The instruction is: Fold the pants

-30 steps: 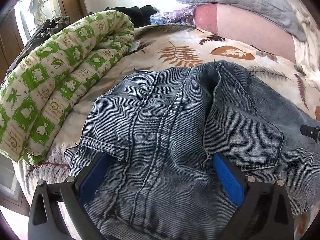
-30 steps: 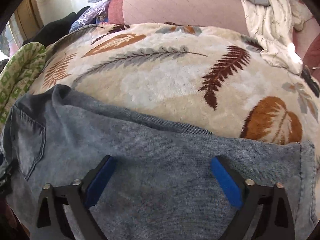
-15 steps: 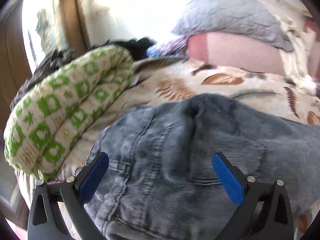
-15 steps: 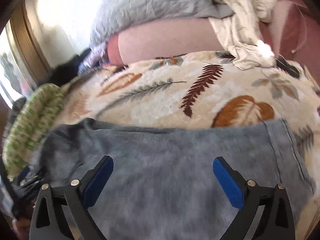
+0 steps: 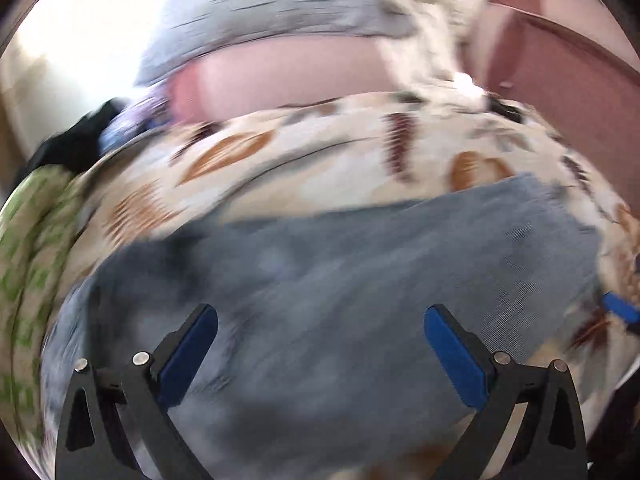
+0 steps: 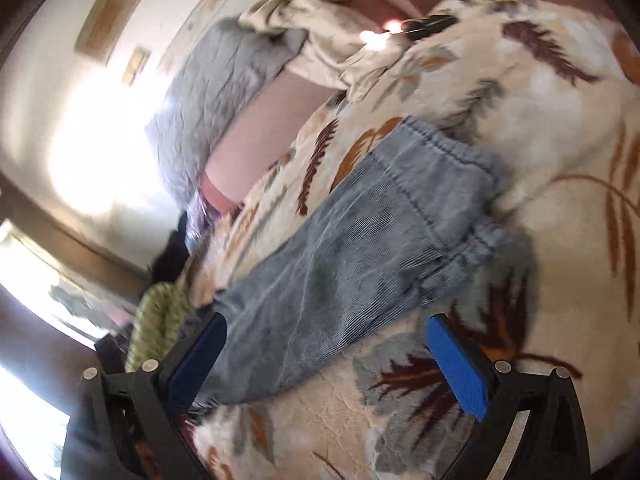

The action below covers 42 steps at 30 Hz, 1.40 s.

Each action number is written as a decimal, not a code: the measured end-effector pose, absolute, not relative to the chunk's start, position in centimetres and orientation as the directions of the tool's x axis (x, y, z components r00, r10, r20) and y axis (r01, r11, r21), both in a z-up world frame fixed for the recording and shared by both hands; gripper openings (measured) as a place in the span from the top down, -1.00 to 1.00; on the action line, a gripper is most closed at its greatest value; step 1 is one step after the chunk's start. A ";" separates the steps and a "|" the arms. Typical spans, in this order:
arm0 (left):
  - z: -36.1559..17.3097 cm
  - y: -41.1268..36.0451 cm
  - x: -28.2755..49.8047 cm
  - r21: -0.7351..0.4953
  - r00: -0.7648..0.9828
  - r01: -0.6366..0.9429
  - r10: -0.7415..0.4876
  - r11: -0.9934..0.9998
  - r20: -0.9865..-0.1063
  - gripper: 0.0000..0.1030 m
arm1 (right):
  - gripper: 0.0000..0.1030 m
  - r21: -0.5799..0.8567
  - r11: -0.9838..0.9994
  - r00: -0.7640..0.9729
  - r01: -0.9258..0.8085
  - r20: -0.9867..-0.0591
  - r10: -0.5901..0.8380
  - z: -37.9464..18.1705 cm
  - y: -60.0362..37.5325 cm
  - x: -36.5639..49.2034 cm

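Note:
Blue washed denim pants (image 5: 344,280) lie spread along a cream leaf-print blanket (image 5: 280,168) on a bed. My left gripper (image 5: 320,340) is open and empty, hovering over the middle of the pants; this view is motion-blurred. In the right wrist view the pants (image 6: 360,240) stretch away to the left, their gathered leg cuffs (image 6: 460,200) nearest. My right gripper (image 6: 326,348) is open and empty, tilted, above the blanket (image 6: 520,120) by the near edge of the legs. A blue tip of the right gripper (image 5: 620,308) shows at the left view's right edge.
A rolled green-and-white quilt (image 5: 28,248) lies at the left end of the bed. A grey pillow (image 5: 272,12) and a crumpled cream cloth (image 6: 320,20) sit at the far side on a pink sheet (image 5: 280,76). Dark clothes (image 5: 76,140) lie behind the quilt.
Both grippers have lifted back from the pants and swung right along the legs. The left view now shows the legs instead of the waist; the right gripper has tilted and reached the cuffs.

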<state>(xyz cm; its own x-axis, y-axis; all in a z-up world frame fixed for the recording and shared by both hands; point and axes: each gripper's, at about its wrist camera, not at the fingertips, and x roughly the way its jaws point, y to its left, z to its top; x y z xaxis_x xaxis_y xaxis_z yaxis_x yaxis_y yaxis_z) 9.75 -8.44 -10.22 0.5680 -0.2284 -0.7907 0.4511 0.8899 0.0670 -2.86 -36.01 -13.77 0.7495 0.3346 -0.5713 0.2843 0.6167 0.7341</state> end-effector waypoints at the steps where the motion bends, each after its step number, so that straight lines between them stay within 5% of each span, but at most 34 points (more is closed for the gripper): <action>1: -9.7 -10.5 10.5 0.060 0.545 0.494 -0.255 0.867 -0.798 -1.00 | -0.97 0.752 0.594 0.755 0.284 -0.558 0.346 -13.9 -36.4 -2.9; 12: -11.9 -25.8 15.8 0.124 0.373 0.757 -0.269 0.642 -0.888 -1.00 | -0.93 0.878 0.289 0.774 0.382 -0.475 0.418 -17.4 -42.2 -3.4; 21: -13.4 -31.7 17.2 0.108 0.298 0.836 -0.279 0.538 -0.913 -1.00 | -0.88 0.866 0.256 0.779 0.429 -0.498 0.381 -18.0 -43.9 -2.7; 29: -14.4 -35.5 18.0 0.013 0.170 0.896 -0.316 0.443 -0.933 -1.00 | -0.39 0.847 0.282 0.773 0.450 -0.528 0.352 -18.8 -44.5 -2.3; 42: -16.0 -37.7 18.5 -0.129 0.004 0.938 -0.379 0.323 -0.925 -0.92 | -0.05 0.824 0.372 0.755 0.427 -0.551 0.354 -19.0 -44.0 -1.6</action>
<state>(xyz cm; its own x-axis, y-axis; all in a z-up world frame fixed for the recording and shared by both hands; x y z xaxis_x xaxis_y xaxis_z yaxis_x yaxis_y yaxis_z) 18.52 -37.69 -15.98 0.0035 -0.3792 -0.9253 0.9375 0.3232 -0.1289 -1.63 -43.97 -18.98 0.7555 0.3541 -0.5512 0.4271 0.3718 0.8242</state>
